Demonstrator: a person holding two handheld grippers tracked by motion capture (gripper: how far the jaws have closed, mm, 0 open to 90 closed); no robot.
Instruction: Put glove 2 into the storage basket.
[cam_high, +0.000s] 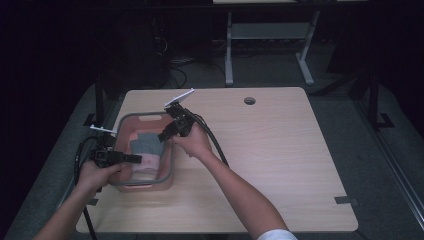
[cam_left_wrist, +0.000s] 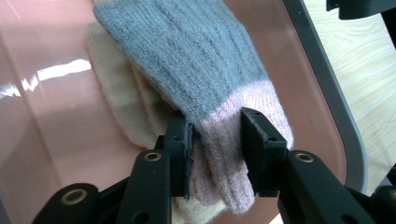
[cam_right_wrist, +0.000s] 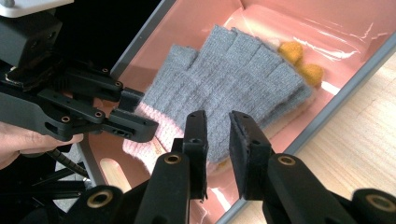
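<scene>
Now your left gripper (cam_left_wrist: 217, 140) has its jaws around the pink cuff of the grey glove (cam_left_wrist: 187, 60) in the pink basket (cam_high: 167, 167); squeeze firmly before lifting. Your right gripper (cam_right_wrist: 217, 135) hovers above it, jaws slightly apart, empty.

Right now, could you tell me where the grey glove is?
In the high view, the grey glove lies inside the pink basin at the table's left, its pink cuff between the left gripper jaws.
</scene>
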